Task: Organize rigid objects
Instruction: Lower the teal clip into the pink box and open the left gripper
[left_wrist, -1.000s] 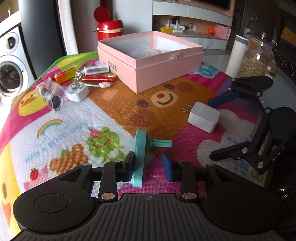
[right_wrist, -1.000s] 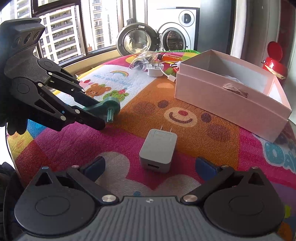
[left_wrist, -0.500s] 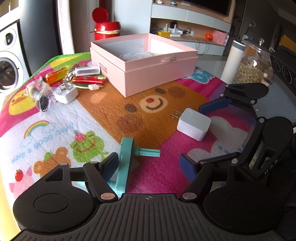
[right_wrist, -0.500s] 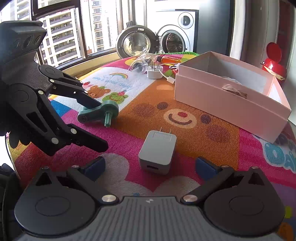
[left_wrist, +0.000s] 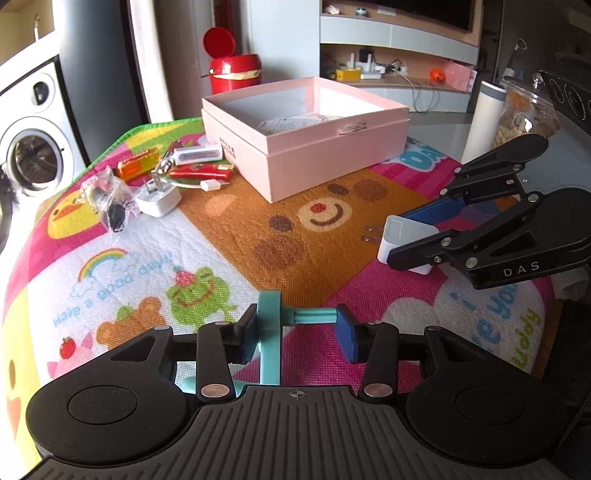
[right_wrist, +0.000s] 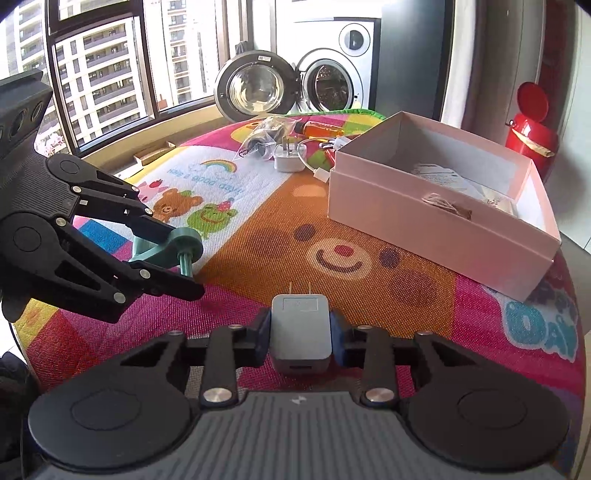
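My left gripper (left_wrist: 297, 328) is shut on a teal plastic clamp-like part (left_wrist: 271, 332), one pad on its flat bar and the other on the end of its peg. It also shows in the right wrist view (right_wrist: 168, 247). My right gripper (right_wrist: 300, 332) is shut on a white plug charger (right_wrist: 300, 332), prongs pointing away; the charger shows in the left wrist view (left_wrist: 400, 236) between the right fingers. An open pink box (left_wrist: 306, 133) with papers inside stands behind on the cartoon play mat (left_wrist: 236, 236).
Beside the box's left lie a white plug adapter (left_wrist: 159, 199) with cable, a red lighter (left_wrist: 201, 170), a white stick (left_wrist: 197, 154), an orange item (left_wrist: 138, 164) and a small plastic bag (left_wrist: 107, 199). A white bottle (left_wrist: 484, 118) and jar stand at the right.
Both grippers closed: the left on the teal part, the right on the white charger after moving forward over it.
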